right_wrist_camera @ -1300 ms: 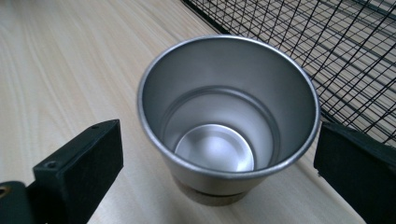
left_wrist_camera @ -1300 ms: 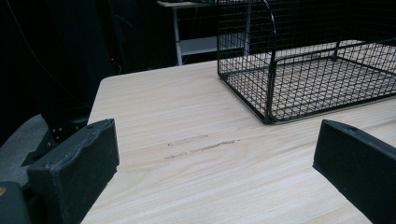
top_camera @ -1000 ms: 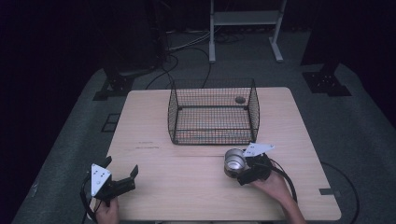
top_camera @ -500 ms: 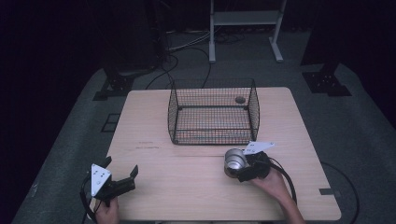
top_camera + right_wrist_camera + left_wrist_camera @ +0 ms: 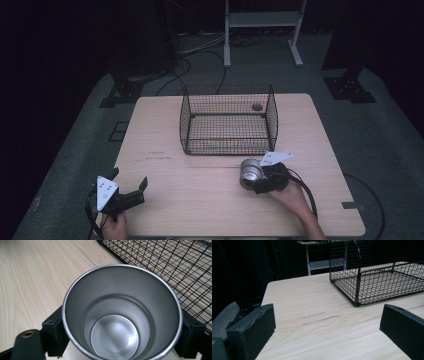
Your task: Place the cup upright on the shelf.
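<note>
Between the right gripper's [image 5: 257, 177] jaws sits a steel cup [image 5: 251, 172], clamped on both sides of its wall just under the rim, mouth facing the camera, empty inside. Just ahead of that gripper is the wire basket [image 5: 228, 120], front wall close to the cup. Cup looks low over the surface [image 5: 200, 200]; can't tell if it's touching.

Risks, my read:
- Smooth tapered wall on flat pads: cup could slip or rotate if the hand tilts or jerks.
- If it's headed for the basket, the rim could catch the front wall's top wire unless lifted clear first.
- Cable behind the right gripper could drag.

Left gripper [image 5: 129, 186] is spread wide, holding nothing, well off to the side, no collision risk.
</note>
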